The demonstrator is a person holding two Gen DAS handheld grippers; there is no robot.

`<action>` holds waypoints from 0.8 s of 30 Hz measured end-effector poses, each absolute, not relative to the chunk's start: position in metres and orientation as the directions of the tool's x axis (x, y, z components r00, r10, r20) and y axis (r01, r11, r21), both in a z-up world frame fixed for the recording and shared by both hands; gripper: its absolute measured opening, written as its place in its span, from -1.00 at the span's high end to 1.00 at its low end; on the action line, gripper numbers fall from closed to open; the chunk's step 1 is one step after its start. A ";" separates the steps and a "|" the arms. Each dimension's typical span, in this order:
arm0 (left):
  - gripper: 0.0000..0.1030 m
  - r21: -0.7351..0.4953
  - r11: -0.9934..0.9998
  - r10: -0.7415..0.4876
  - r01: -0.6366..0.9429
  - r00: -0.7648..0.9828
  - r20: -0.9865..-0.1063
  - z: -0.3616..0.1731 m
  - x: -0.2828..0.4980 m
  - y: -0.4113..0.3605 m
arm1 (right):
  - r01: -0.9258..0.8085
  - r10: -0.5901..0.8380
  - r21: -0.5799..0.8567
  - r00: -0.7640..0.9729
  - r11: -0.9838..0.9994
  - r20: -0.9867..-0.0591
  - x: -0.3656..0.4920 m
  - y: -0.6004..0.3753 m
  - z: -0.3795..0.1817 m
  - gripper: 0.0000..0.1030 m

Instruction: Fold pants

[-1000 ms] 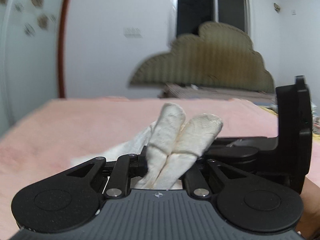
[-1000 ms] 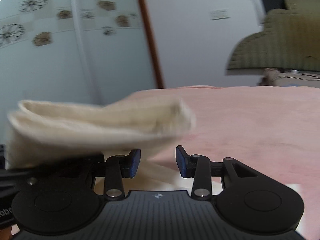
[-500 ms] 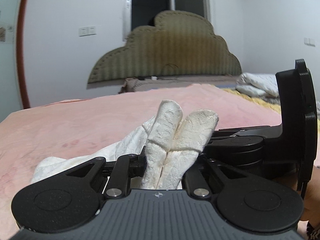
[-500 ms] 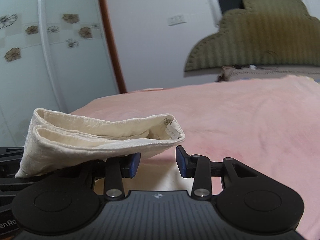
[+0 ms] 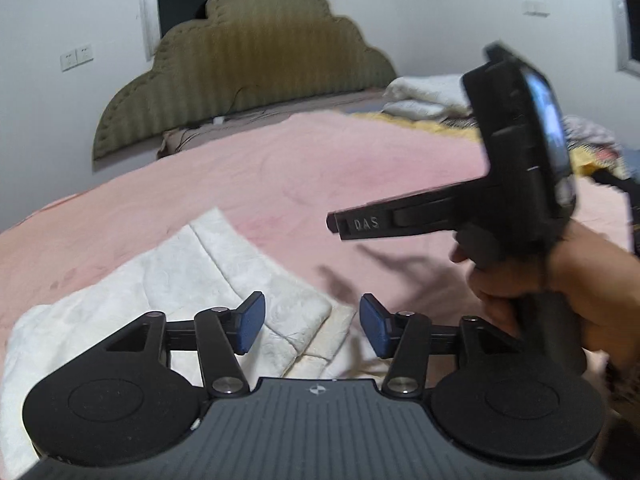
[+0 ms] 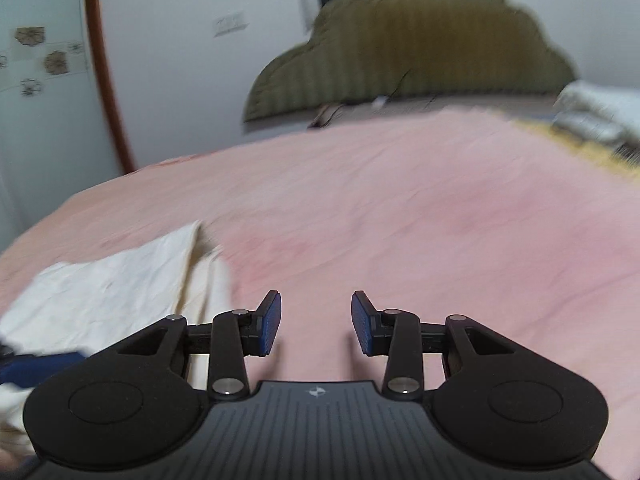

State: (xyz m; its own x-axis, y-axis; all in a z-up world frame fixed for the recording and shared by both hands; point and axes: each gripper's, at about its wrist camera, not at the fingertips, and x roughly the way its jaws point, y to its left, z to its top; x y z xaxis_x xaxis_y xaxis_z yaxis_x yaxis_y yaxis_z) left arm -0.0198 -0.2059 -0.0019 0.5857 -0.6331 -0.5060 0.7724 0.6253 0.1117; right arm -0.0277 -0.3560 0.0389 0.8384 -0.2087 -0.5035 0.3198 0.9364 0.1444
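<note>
Two grippers hang over a big bed with a pink blanket [image 5: 280, 184]. The white pants [image 5: 168, 288] lie folded flat on the blanket, near the front edge and off to the left side. They look soft and a bit bumpy, with a fold line running across them.

The left gripper [image 5: 307, 328] points down at the folded pants. Its jaws are opening right now. The blue pads [image 5: 250, 326] stand apart, and the corner of the pants lies below the gap between them. The pads do not press on the cloth, so this gripper has hold of nothing.

The right gripper [image 6: 316, 322] is partly open too. Its two blue pads are apart, and only pink blanket shows between them. It holds nothing. In the right wrist view the pants [image 6: 104, 288] lie to the left of this gripper, just beside its left finger, and a bit of cloth sits down in the bottom left corner.

In the left wrist view the right gripper [image 5: 340, 228] shows from the side, up in the air above the blanket. A hand [image 5: 552, 292] grips its black handle.

Far back stands a green headboard [image 5: 256, 64] with a wavy top, against a white wall. Some other bedding [image 5: 428, 94] is piled at the far right of the bed.
</note>
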 end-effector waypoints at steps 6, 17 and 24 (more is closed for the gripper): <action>-0.72 0.249 0.806 -0.438 0.536 0.825 -0.357 0.010 -0.022 -0.132 | 0.039 0.017 0.114 0.889 0.993 -0.458 -0.021 -0.311 0.057 0.23; -0.54 0.196 0.905 -0.240 0.377 0.835 -0.495 -0.030 0.009 -0.026 | 0.009 -0.007 0.001 0.828 1.000 -0.561 -0.009 -0.274 0.037 0.24; -0.64 0.103 0.933 -0.257 0.345 0.838 -0.481 -0.003 -0.002 0.031 | -0.266 0.230 -0.002 0.838 0.964 -0.495 -0.053 -0.228 0.052 0.23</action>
